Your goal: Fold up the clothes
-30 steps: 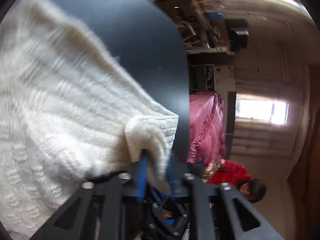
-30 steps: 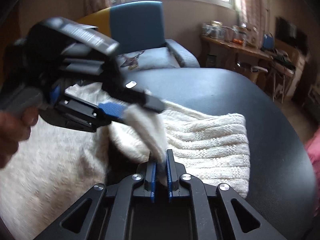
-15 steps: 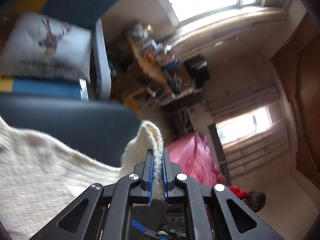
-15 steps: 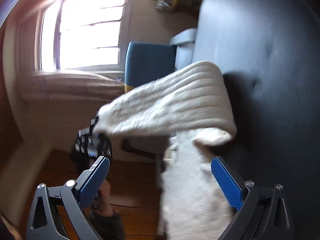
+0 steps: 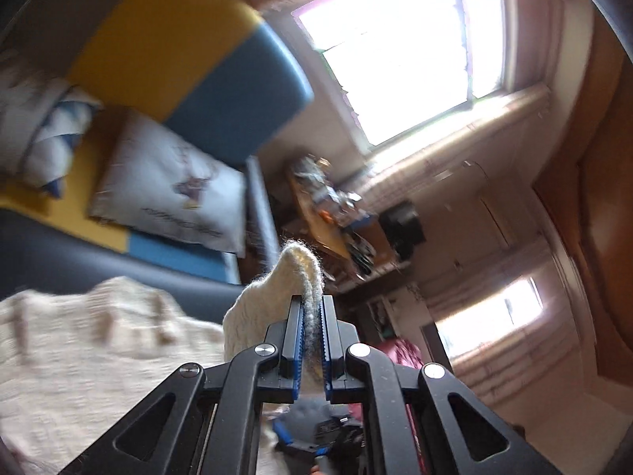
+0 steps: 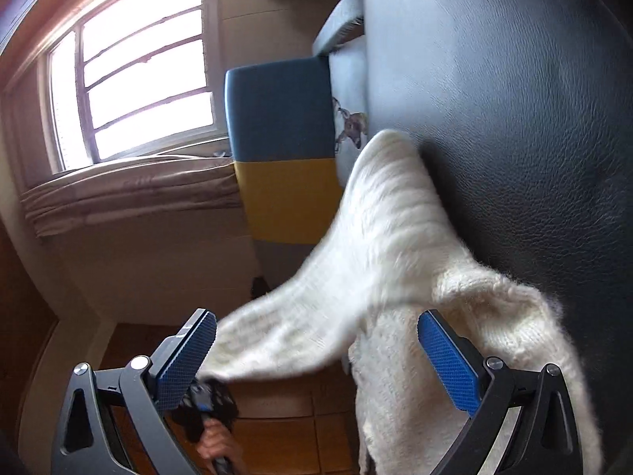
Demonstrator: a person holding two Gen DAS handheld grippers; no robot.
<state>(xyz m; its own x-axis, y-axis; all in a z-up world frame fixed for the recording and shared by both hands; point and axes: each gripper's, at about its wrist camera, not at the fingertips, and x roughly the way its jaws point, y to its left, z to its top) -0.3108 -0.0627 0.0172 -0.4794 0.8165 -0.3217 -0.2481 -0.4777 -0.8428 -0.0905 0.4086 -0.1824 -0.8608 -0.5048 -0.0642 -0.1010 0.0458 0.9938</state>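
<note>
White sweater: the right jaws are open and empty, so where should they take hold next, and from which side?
Probably the loose folded corner of the white sweater lying on the black tabletop just ahead of the right gripper. Come straight forward along the table; that edge bulges up, giving the jaws something to close on. The left gripper already pinches another edge.

Your white sweater (image 6: 399, 261) is motion-blurred along its raised sleeve; its lower end is cut off by the frame edge.
</note>
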